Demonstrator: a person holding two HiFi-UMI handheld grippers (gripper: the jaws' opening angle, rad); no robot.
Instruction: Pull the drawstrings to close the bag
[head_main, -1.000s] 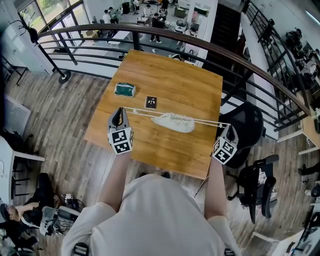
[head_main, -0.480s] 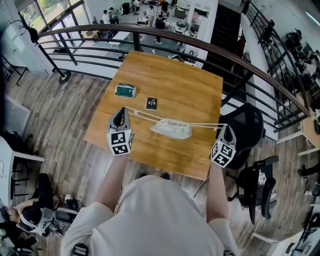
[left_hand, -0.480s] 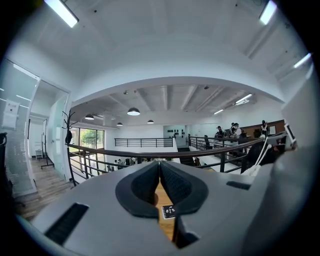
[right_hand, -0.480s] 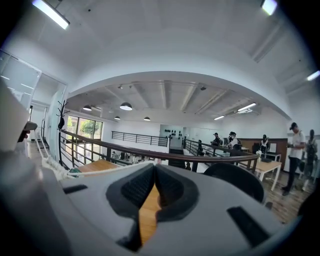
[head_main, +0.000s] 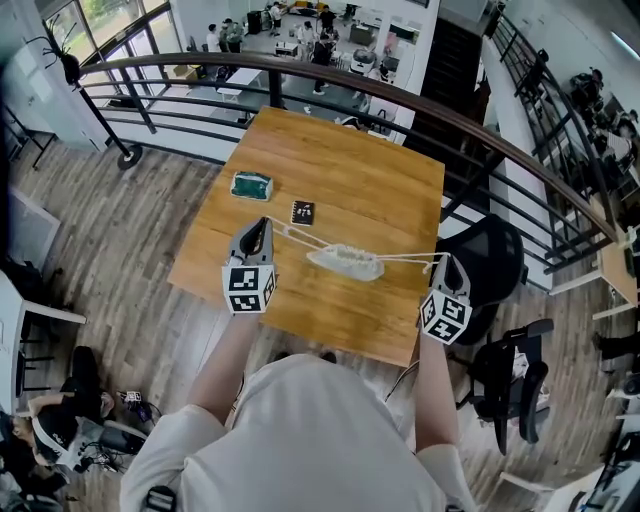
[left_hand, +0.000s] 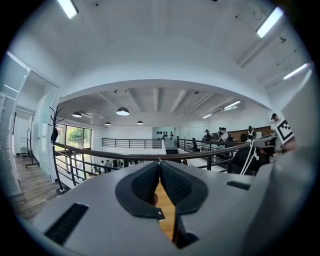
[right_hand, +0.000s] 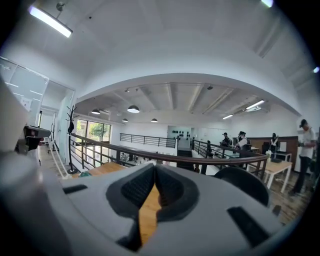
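Observation:
A small white drawstring bag (head_main: 346, 262), bunched up at its mouth, is over the wooden table (head_main: 370, 180) near its front edge. The left cord (head_main: 293, 236) runs from the bag to the tip of my left gripper (head_main: 265, 222), which is shut on it; its jaws have just been closing tighter. The right cord (head_main: 410, 258) leads to my right gripper (head_main: 447, 260), shut on that cord past the table's right edge. In the left gripper view the left gripper (left_hand: 159, 162) has its pads pressed together. The right gripper (right_hand: 155, 167) looks the same in its own view.
A green block (head_main: 251, 185) and a small black card (head_main: 302, 212) lie on the table beyond the left gripper. A dark curved railing (head_main: 400, 95) runs behind the table. A black chair (head_main: 492, 258) stands at the table's right side.
Both grippers have come inward and nearer to me. The cords, a straight taut line before, now slant back to the bag, which sits closer to me and more tightly gathered.

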